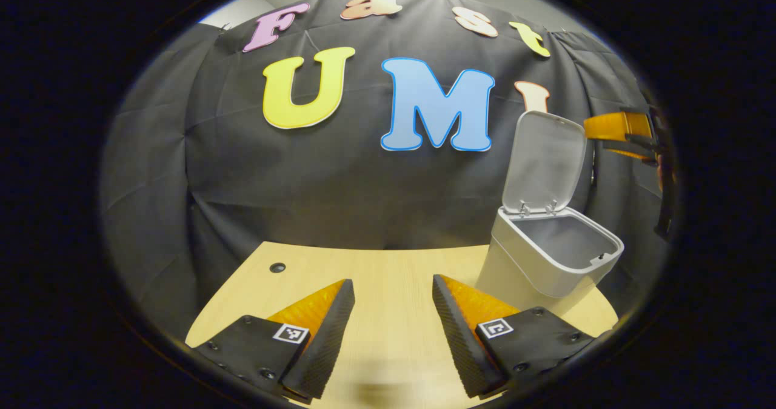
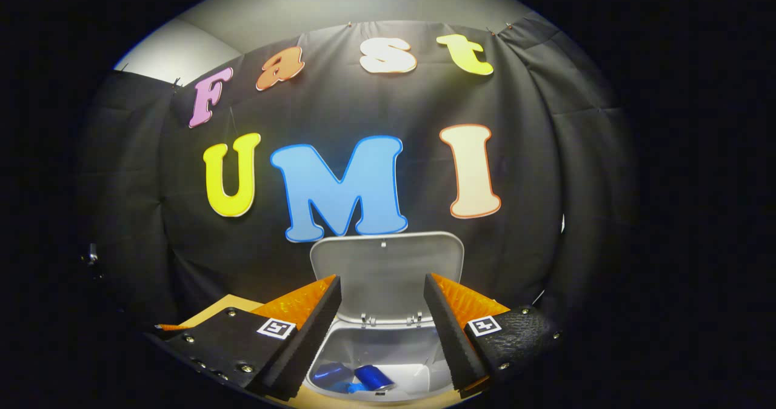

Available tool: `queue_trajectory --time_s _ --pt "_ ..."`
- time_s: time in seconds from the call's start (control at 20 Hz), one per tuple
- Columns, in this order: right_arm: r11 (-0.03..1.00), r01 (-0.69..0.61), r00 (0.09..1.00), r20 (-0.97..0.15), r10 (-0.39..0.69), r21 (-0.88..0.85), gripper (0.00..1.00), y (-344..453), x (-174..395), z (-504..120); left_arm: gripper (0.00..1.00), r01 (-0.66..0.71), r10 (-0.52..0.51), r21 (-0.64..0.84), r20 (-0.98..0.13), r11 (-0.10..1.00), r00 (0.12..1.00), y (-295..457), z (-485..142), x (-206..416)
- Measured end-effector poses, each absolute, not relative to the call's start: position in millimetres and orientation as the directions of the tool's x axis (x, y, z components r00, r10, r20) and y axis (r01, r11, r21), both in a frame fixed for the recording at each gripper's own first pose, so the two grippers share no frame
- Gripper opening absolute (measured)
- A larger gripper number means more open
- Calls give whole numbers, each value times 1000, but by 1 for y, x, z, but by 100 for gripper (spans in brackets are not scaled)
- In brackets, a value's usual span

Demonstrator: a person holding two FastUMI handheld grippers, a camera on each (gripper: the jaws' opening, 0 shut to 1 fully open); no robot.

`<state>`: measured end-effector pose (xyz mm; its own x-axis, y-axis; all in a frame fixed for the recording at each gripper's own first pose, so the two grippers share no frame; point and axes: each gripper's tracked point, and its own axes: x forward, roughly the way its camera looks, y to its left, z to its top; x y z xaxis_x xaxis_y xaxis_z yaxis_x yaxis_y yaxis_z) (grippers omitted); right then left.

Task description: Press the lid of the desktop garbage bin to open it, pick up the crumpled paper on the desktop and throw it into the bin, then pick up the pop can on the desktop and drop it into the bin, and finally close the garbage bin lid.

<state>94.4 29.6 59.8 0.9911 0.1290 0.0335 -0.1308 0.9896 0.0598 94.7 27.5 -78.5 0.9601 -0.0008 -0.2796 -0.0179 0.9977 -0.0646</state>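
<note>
Ribbed right tool [image 2: 382, 330] is held spread above the smooth plastic bin [image 2: 379, 360]; a shiny can [image 2: 373, 377] lies inside, lid [image 2: 387, 275] raised. Left tool [image 1: 393, 330] is spread over the wooden surface [image 1: 388, 269].

Each claw [image 1: 393, 300] [image 2: 382, 303] has 2 ridged fingers, square markers, screws.

Garbage bin [image 1: 548, 257]: pale grey body, lighter grey lid [image 1: 544, 162]. Surface [image 1: 388, 275]: light wood grain, one small dark hole [image 1: 277, 268]. Pop can [image 2: 373, 377] inside bin: glossy blue. Crumpled paper [image 2: 418, 374] beside it: white. Booth wall: black cloth.
</note>
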Motion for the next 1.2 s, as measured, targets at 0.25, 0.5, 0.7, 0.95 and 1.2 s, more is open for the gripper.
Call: queue_trajectory --time_s 0.25,0.5,0.7,0.95,1.2 --pt "993 -77 985 164 62 84 88 19 102 99 86 -34 10 -80 -288 996 958 35 -81 92" --pt "995 -43 971 237 20 94 87 12 123 119 83 -60 28 -97 -299 993 954 47 -85 88" --pt "997 -35 969 246 18 67 87 16 143 118 86 -91 56 -102 -303 991 951 61 -86 83" --pt "998 -44 963 267 29 51 87 30 167 118 91 -138 99 -102 -321 985 942 80 -92 76" --pt "999 -34 968 249 26 29 87 38 186 105 86 -173 128 -105 -335 979 934 92 -97 70"
